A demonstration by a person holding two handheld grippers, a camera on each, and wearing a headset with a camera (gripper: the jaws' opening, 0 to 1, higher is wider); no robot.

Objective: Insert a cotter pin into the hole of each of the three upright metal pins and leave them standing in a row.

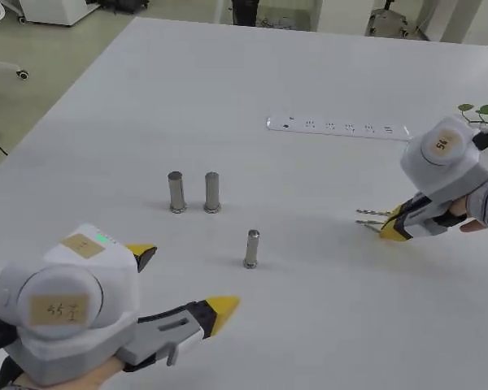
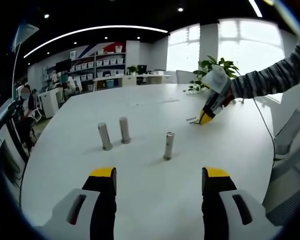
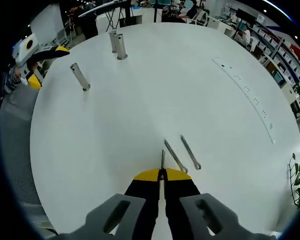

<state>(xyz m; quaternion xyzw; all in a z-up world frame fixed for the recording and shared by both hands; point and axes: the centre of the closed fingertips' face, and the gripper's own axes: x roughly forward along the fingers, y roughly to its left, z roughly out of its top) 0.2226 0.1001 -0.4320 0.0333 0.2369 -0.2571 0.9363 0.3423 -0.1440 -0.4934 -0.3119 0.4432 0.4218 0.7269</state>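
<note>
White and bare, the workbench (image 1: 325, 309) is being viewed in an open office, with a power strip (image 1: 337, 127) lying at its far side and a potted plant (image 1: 484, 110) at its right edge. Three upright parts are being presented on it: the first metal pin (image 1: 176, 192) and the second metal pin (image 1: 212, 192) are standing close side by side, while the third metal pin (image 1: 251, 249) is standing apart, nearer to the person and out of their line. No cotter pin is being seen in any of them; the holes are too small to be made out. The left gripper (image 2: 160, 175) is being held low in front of the pins with its jaws wide apart and nothing between them. The right gripper (image 3: 161, 175) is being held down at the table, well apart from the pins, with its jaws pressed together on the first cotter pin (image 3: 162, 159), which is pointing forward from the tips; whether it is being lifted cannot be told. The second cotter pin (image 3: 175, 156) and the third cotter pin (image 3: 190, 152) are lying just beside it. The task is being judged as only beginning: all three insertions and the straight row are left.
</note>
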